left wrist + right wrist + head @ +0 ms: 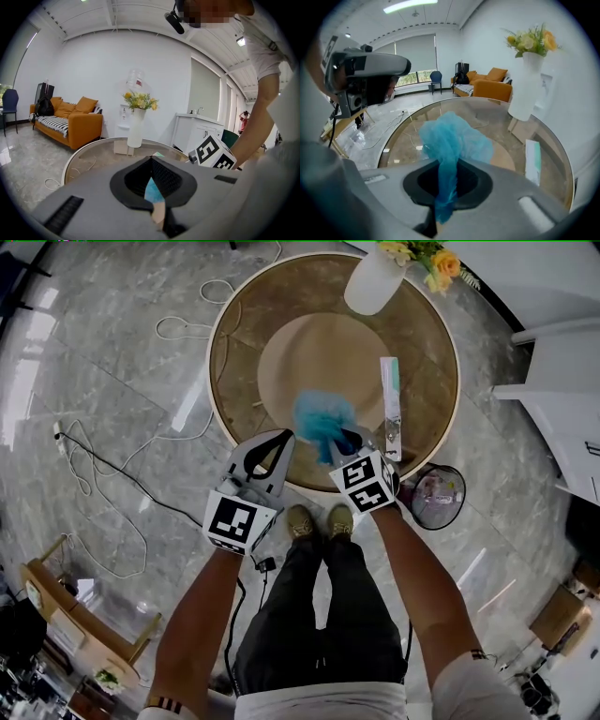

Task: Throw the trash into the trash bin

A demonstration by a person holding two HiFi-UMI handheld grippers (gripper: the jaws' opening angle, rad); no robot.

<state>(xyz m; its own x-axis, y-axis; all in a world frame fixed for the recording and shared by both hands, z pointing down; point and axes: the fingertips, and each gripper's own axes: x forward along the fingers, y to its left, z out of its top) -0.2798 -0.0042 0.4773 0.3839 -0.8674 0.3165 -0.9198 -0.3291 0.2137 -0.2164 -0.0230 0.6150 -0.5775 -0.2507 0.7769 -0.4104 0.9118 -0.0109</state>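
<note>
Right gripper [443,164] pinches blue wad [453,135] (jaws together).

Blue trash [323,423], brown table [244,362].
White vase [373,282] with yellow flowers [441,263] at one o'clock; white-and-green packet [391,395] at four; grey veined floor [112,352]; orange sofa [82,125], striped throw [51,123].

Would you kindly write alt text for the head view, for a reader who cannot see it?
Seen from above, the right tongs clamp a crumpled blue wad over a round glass table. The left tongs sit alongside, shut and empty; a trash bin stands on the floor beside the table.
</note>
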